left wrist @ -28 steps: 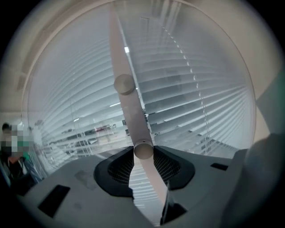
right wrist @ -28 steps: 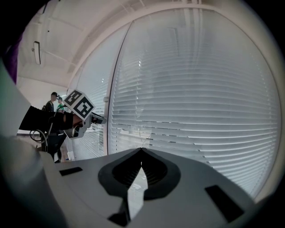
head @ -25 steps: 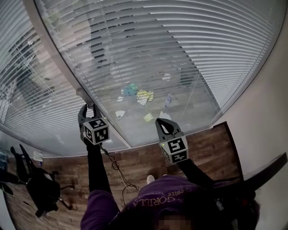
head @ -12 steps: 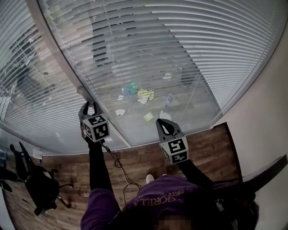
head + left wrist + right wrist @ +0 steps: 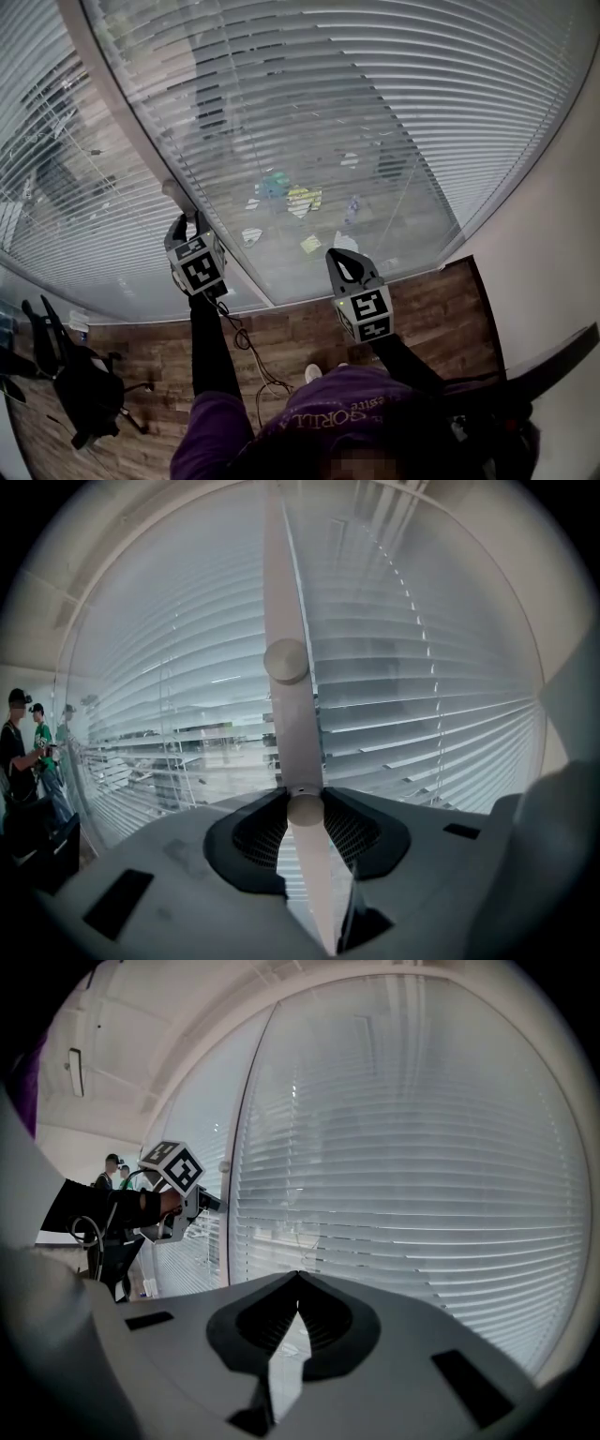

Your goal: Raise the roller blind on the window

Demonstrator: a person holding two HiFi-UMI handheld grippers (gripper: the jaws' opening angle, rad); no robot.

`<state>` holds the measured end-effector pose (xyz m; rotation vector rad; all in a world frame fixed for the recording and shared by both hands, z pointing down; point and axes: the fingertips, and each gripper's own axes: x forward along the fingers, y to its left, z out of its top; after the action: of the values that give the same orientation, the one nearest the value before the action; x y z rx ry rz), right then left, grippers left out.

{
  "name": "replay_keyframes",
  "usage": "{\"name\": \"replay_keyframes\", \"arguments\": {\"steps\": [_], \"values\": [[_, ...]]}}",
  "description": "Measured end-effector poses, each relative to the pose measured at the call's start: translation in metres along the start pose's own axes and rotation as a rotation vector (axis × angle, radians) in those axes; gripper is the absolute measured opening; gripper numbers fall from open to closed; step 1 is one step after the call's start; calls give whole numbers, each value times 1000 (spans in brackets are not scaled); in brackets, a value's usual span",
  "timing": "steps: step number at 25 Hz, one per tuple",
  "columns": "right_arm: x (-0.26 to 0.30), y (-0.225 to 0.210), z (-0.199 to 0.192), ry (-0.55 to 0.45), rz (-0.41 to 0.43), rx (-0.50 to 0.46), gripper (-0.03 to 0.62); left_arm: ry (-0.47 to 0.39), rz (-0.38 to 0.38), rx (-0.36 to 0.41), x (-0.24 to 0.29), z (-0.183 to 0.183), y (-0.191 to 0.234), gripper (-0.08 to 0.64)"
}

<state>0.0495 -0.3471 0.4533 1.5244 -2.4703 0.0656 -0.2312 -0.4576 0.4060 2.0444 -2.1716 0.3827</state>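
A white slatted blind (image 5: 375, 112) hangs lowered behind the glass of the big window. Down a pale mullion (image 5: 281, 592) sit two round knobs, an upper one (image 5: 286, 660) and a lower one (image 5: 305, 812). My left gripper (image 5: 305, 801) is shut on the lower knob, its dark pads pressed to both sides. In the head view that gripper (image 5: 187, 223) touches the mullion just under the upper knob (image 5: 172, 193). My right gripper (image 5: 342, 261) hovers apart from the glass, shut and holding nothing (image 5: 298, 1277). The left gripper (image 5: 214, 1205) also shows in the right gripper view.
A white wall (image 5: 562, 234) bounds the window on the right. Below lie a wooden floor (image 5: 281, 328), a black office chair (image 5: 80, 389) at the left and a cable (image 5: 246, 352) trailing from the left gripper. Two people (image 5: 23, 747) stand far left.
The left gripper has shifted slightly up along the mullion and its marker cube has tilted. The right gripper has barely moved.
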Motion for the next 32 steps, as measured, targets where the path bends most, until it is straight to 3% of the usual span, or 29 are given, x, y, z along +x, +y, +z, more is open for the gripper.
{"name": "replay_keyframes", "arguments": {"steps": [12,20,32], "values": [[-1,4,1,-1,5,-7,-2,14,-26,-124,1,-2,4,115],[-1,4,0,2,6,-11,-2,18,-38,-252,0,-2,7,115],[2,5,2,4,7,-16,-2,15,-39,-344,1,-4,9,115]]}}
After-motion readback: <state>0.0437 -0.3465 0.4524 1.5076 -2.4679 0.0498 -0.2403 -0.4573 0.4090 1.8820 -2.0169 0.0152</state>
